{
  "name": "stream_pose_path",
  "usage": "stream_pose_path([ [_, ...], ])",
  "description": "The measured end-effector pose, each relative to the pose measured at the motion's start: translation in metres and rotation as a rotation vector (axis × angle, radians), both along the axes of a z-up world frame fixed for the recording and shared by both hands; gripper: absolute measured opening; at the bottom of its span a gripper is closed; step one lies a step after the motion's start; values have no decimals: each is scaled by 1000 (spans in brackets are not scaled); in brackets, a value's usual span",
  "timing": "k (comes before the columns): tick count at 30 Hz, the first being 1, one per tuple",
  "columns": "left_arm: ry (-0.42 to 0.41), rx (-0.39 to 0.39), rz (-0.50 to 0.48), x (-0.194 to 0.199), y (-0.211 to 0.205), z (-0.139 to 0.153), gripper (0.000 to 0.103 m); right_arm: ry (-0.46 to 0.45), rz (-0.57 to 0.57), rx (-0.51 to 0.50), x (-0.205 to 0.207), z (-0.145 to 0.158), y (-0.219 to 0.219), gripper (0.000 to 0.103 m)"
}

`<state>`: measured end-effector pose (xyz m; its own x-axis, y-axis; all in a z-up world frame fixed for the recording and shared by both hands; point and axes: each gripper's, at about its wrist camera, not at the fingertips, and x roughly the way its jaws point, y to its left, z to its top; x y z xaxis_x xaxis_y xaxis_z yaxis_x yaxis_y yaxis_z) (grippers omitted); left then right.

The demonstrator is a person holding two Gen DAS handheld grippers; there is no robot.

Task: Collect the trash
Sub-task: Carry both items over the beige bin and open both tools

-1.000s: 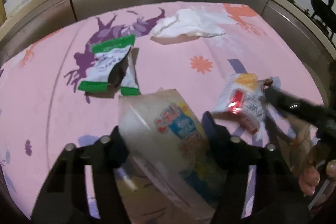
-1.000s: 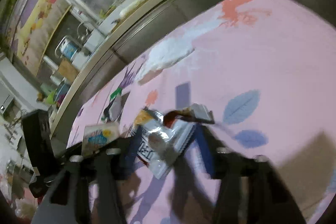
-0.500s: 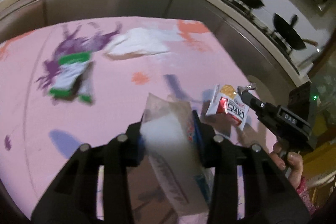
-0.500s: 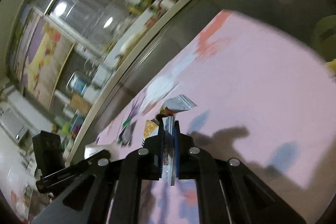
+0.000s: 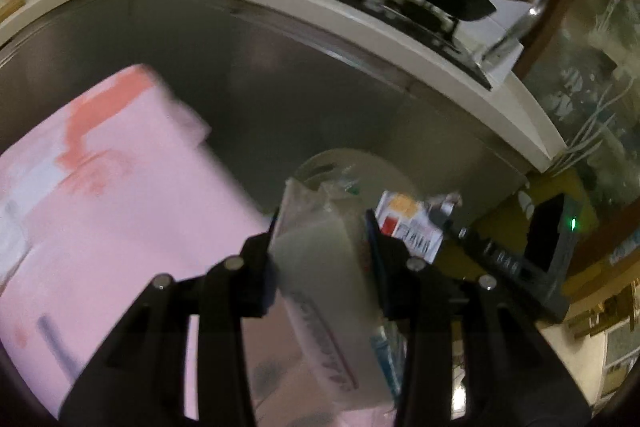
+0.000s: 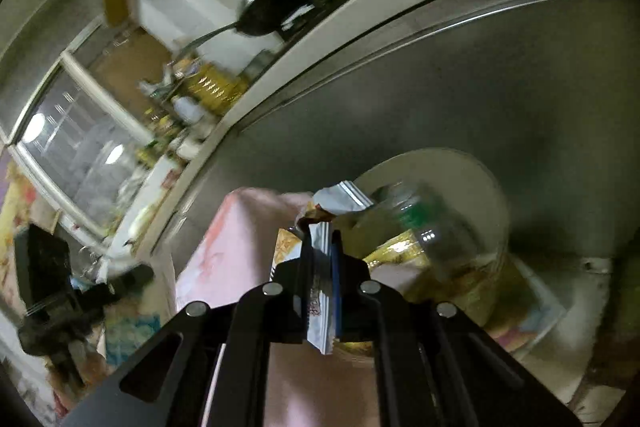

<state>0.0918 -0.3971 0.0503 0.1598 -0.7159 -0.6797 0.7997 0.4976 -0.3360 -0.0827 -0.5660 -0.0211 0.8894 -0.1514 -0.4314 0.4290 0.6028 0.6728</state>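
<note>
- The left gripper [image 5: 322,245] is clamped on a translucent white plastic packet with red print [image 5: 320,267]; the packet's long axis runs forward along the fingers, its open top end poking out ahead of the tips.
- The right gripper [image 6: 320,259] pinches a thin silvery foil snack wrapper [image 6: 320,291] edge-on between nearly closed fingers.
- A round pale-rimmed waste bin [image 6: 472,175] lies ahead of and below the right gripper's tips, with a clear plastic bottle [image 6: 424,223] already inside.
- In the left view the same bin [image 5: 380,171] sits just beyond the packet's top.
- I judge the right gripper nearer the bin's mouth; the pink patterned tablecloth [image 5: 120,195] lies to the left of both tools.
</note>
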Motion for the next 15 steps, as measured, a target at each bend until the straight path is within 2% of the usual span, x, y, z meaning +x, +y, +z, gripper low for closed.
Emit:
stream_pose_path([
  [2,-29,8,-30,-3,-37,-3,38,27,-25,-12,-3,-8,-13,6],
  [4,-56,36,-46,-6,-70,-11,45,66,-33,-7,4,-16,-22,9],
  [5,-62,66,-57,-8,-86,-19,59,98,-20,6,11,-22,-26,11],
  [6,-70,87,-54,-7,-95,-25,69,146,-13,15,19,-29,-28,18],
  [8,-87,121,-36,-6,-109,-36,70,195,-31,12,28,-37,-27,40],
  [9,-78,130,-34,-4,-113,-39,70,195,-36,6,30,-40,-25,55],
  [10,-55,137,-32,-3,-114,-42,70,191,-37,-2,31,-40,-23,59],
  [12,-26,120,-33,-2,-108,-43,70,167,-30,-24,30,-37,-17,59],
  [15,-51,110,-31,-7,-93,-39,70,147,-58,-45,18,-33,-15,59],
])
